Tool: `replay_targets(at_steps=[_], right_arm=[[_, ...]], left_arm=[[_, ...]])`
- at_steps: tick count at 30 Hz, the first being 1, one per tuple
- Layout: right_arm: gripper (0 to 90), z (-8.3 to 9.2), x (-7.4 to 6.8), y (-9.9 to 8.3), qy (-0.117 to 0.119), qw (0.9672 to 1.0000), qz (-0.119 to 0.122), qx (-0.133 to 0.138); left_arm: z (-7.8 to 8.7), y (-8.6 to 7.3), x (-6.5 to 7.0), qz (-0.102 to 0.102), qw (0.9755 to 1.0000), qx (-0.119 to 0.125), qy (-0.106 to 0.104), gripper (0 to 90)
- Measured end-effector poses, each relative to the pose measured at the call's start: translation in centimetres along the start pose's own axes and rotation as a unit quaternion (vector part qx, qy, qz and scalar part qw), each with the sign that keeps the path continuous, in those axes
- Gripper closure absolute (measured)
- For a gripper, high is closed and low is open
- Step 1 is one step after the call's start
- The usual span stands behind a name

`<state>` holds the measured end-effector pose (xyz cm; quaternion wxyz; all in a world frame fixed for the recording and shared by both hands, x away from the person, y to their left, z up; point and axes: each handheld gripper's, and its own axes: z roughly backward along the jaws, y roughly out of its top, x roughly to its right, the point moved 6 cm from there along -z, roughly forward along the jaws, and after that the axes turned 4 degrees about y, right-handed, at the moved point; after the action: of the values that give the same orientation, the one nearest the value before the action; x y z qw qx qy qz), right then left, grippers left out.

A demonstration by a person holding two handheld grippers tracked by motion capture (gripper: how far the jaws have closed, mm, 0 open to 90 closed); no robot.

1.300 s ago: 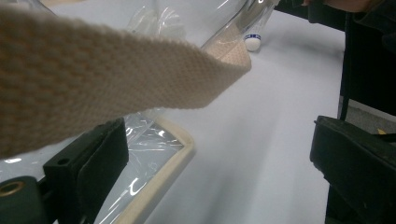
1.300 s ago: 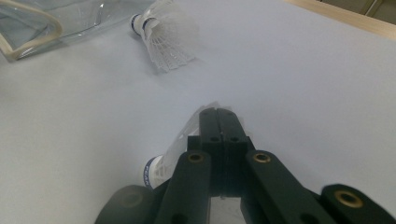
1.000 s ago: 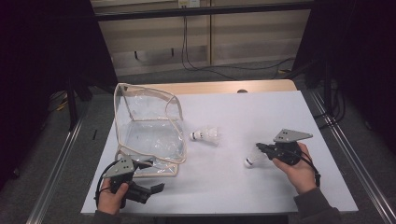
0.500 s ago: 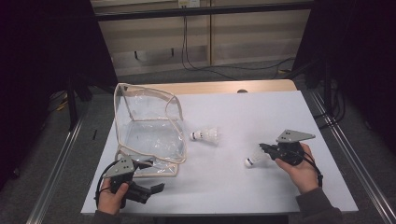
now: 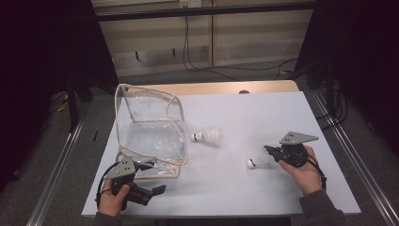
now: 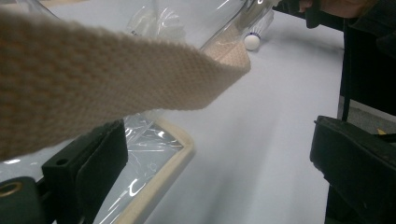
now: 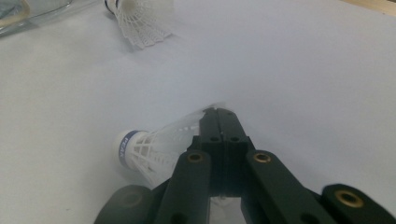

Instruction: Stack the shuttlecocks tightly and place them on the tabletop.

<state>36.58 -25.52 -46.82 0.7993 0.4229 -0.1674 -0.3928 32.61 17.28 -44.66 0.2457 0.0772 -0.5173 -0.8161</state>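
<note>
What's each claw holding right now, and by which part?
Right claw: shut on the near shuttlecock, pinching the rim of its feather skirt. Left claw: open, holding nothing; the clear bag's strap hangs above it.

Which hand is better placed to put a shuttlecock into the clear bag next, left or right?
Right. The right gripper is already shut on the skirt of a shuttlecock. The left gripper is open at the clear bag, near its tan strap, probably to steady the opening.
</note>
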Motion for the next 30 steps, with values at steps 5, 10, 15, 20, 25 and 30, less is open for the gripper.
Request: replay_targets(at_steps=[5, 10, 15, 20, 25, 30], right_arm=[[90.0, -0.01, 0.11, -0.2, -0.004, 1.0, 0.0, -0.004], [90.0, -0.05, 0.08, -0.32, -0.003, 1.0, 0.0, -0.005], [90.0, -0.05, 0.25, -0.57, -0.006, 0.9999, -0.004, -0.009], [89.8, 0.01, 0.28, -0.6, -0.005, 0.9999, -0.005, -0.008], [88.3, 0.12, 0.54, -0.69, -0.011, 0.9999, -0.003, -0.008], [88.5, 0.56, 0.94, -0.7, -0.017, 0.9998, -0.008, -0.003]], left_arm=[[-0.02, 0.0, 0.01, 0.0, 1.0, -0.001, 0.0, 4.1], [-0.03, 0.01, 0.0, 0.0, 1.0, 0.0, 0.0, 4.1], [-0.04, 0.01, 0.0, 0.0, 1.0, 0.0, 0.0, 4.0], [-0.07, 0.02, -0.02, 0.0, 1.0, 0.001, 0.001, 3.9], [-0.04, 0.01, -0.03, -0.001, 1.0, 0.0, 0.0, 3.8], [-0.05, 0.02, -0.04, -0.001, 1.0, 0.0, 0.0, 3.9]])
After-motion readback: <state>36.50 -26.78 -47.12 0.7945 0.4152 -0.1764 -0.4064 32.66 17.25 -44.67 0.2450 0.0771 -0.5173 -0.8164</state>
